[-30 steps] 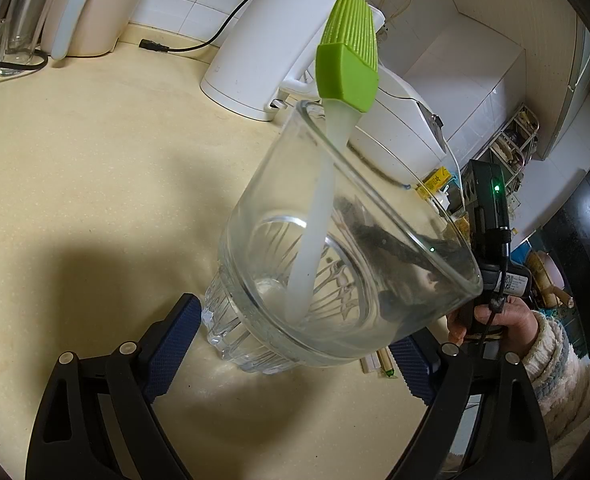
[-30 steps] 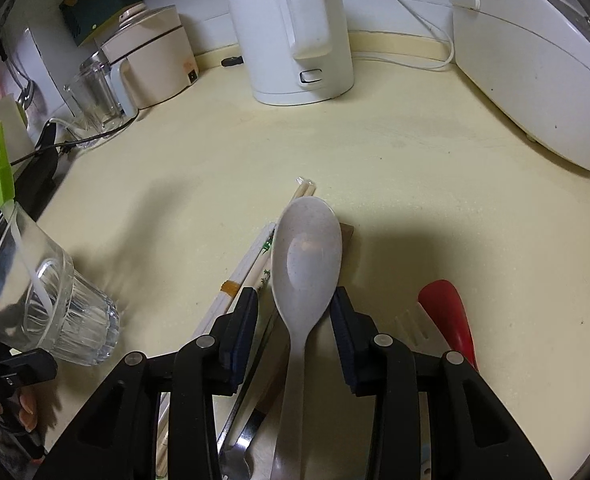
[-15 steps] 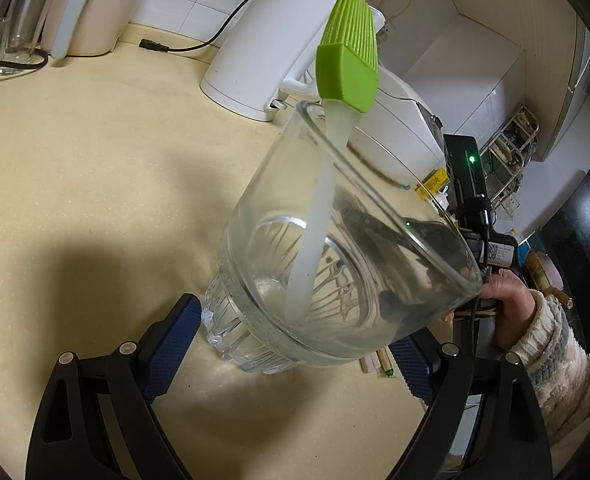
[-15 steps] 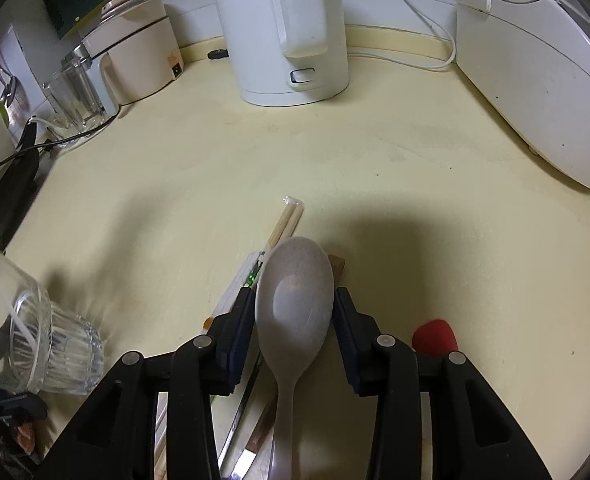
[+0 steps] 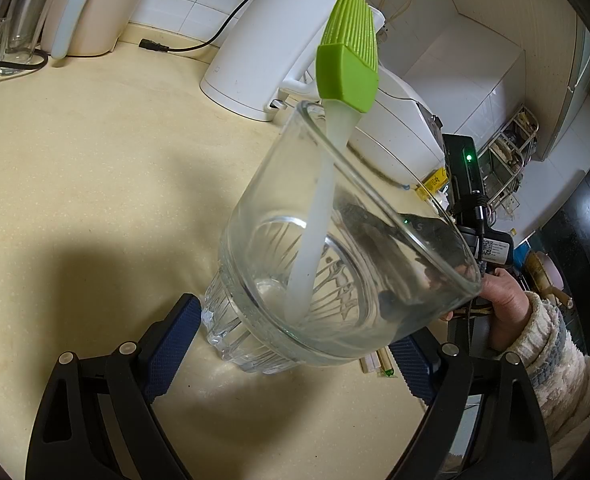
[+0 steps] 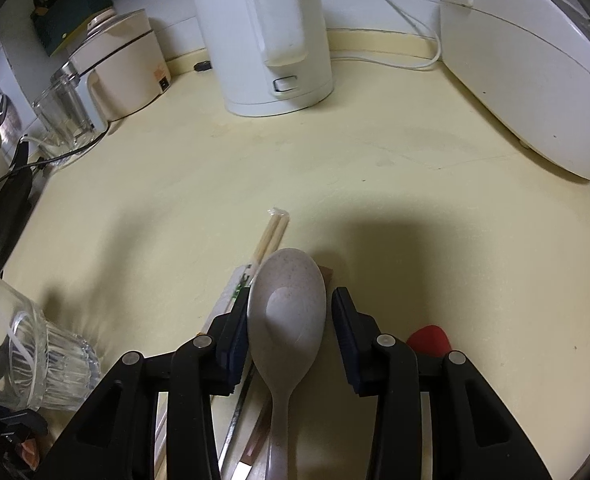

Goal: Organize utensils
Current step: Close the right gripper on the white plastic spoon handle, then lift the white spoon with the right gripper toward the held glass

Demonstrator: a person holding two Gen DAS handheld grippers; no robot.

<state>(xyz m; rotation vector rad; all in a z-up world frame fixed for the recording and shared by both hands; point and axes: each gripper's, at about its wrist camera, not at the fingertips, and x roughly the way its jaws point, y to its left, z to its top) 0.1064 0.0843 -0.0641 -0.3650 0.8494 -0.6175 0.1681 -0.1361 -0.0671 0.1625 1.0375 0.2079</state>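
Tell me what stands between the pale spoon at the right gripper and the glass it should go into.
Nothing visible blocks it. The spoon lies between the open right gripper jaws, and only bare countertop separates it from the glass. Inside the glass, the green brush leans against the far rim, leaving most of the mouth free.

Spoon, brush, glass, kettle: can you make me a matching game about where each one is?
Things:
1. spoon
2. green brush
3. glass
4. white kettle

Places:
A. standing inside the glass
B. at the back of the counter, by the wall
C. lying between the fingers of the right claw
D. tilted, in the left claw

Pairs: 1-C, 2-A, 3-D, 4-B
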